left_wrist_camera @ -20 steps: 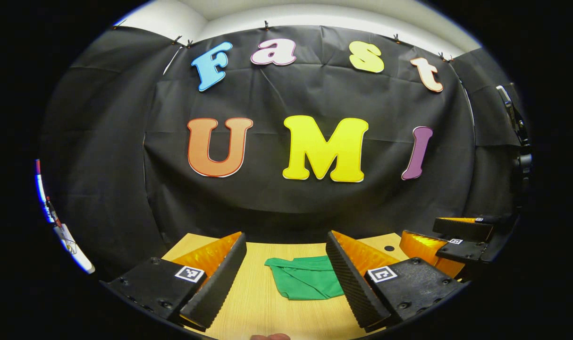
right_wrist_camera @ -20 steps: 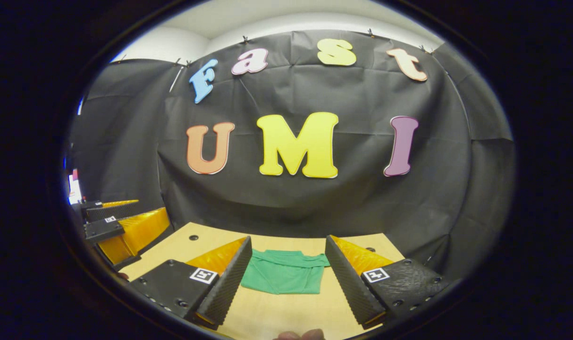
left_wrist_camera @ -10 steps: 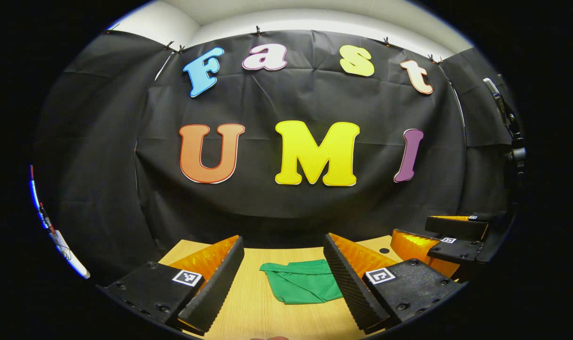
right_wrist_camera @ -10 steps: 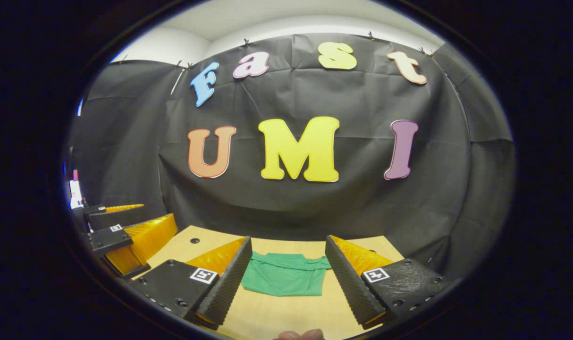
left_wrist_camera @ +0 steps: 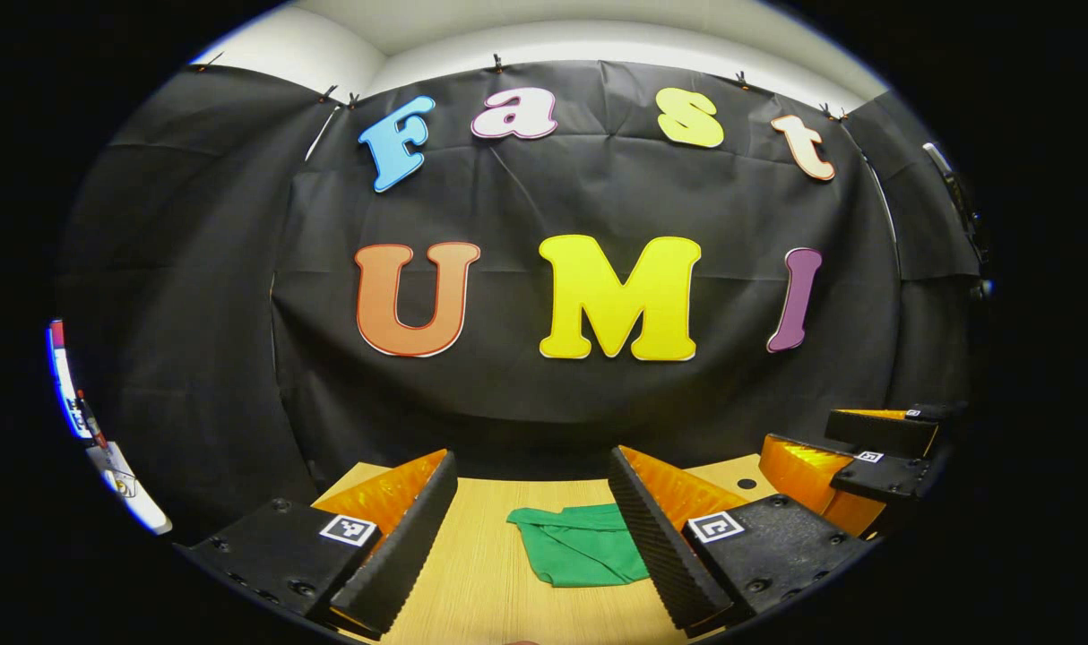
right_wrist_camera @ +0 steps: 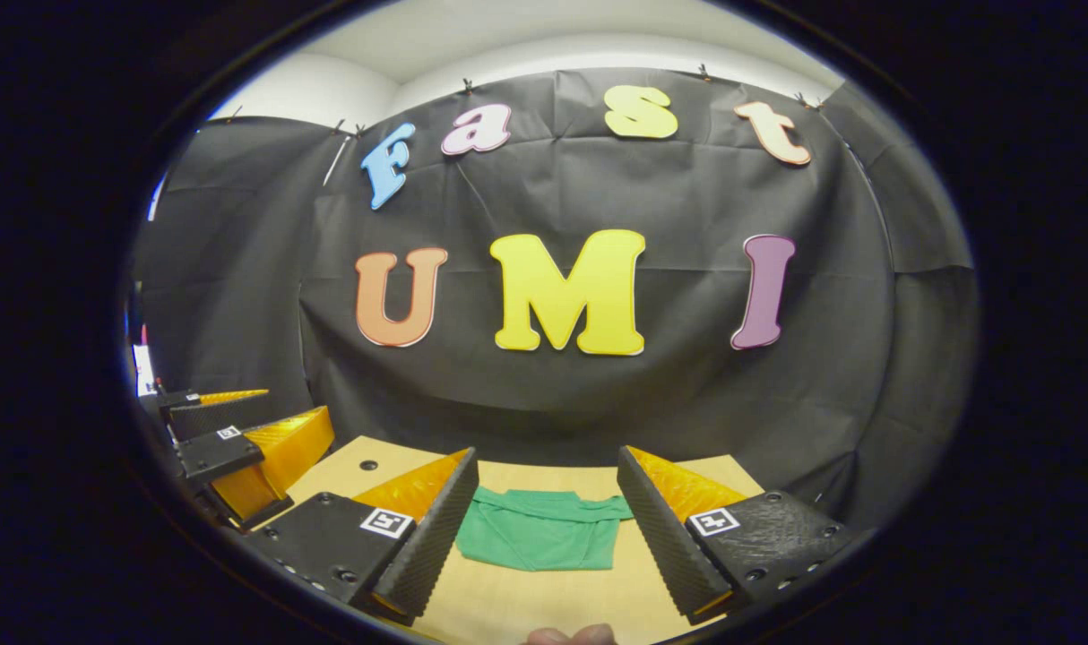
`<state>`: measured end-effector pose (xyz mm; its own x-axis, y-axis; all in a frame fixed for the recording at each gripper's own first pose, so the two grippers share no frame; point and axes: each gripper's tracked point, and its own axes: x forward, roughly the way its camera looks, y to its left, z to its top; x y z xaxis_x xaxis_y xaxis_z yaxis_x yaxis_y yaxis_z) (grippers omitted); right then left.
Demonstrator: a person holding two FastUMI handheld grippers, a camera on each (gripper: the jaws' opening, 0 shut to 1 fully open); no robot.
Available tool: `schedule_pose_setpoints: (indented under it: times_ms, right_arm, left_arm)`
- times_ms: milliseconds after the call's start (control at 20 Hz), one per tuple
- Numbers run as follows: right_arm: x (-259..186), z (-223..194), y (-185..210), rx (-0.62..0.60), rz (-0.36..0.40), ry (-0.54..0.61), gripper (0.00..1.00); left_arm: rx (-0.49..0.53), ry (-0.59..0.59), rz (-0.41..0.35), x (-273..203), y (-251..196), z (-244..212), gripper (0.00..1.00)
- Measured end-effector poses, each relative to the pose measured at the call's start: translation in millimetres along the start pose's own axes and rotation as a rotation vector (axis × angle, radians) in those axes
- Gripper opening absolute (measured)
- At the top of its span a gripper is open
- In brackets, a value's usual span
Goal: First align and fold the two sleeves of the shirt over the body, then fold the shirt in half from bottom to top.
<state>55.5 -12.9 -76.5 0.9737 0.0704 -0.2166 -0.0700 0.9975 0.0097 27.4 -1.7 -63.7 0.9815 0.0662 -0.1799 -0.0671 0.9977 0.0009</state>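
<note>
shirt (right_wrist_camera: 539, 540) lies folded small on worktop (left_wrist_camera: 481, 573) | folding looks done | left tongs (left_wrist_camera: 531, 528) agape, empty | right tongs (right_wrist_camera: 544, 528) agape, empty

The shirt (right_wrist_camera: 539, 540) is seen as soft matt cloth, creased at its folds. The surface (left_wrist_camera: 490, 591) is finished in pale, fine-grained matt wood. The left hand-held gripper (left_wrist_camera: 531, 528) is fitted with ribbed, rough pads (left_wrist_camera: 401, 555) and glossy translucent plastic backing.
</note>
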Motion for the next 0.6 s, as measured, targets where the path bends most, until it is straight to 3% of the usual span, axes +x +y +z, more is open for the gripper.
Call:
schedule_pose_setpoints:
  times_ms: [50,100,150,450,550,600]
  right_arm:
    - [1,0,-1,0.002,-0.002,-0.001,0.96]
    - [1,0,-1,0.005,-0.002,-0.001,0.92]
    - [2,2,-2,0.007,-0.001,-0.005,0.96]
    - [3,5,-5,0.013,0.007,-0.017,0.96]
    - [3,8,-12,0.015,-0.012,-0.025,0.96]
    - [4,10,-15,0.018,-0.019,-0.031,0.92]
  left_arm:
    - [0.002,0.004,0.002,1,-1,0,1.0]
    - [0.005,0.003,0.007,2,-1,1,1.0]
    - [0.007,0.0,0.008,3,-1,1,1.0]
    - [0.003,0.0,0.013,8,-6,1,1.0]
    - [-0.003,-0.001,0.015,10,-8,2,1.0]
    - [-0.004,-0.001,0.013,10,-9,2,1.0]
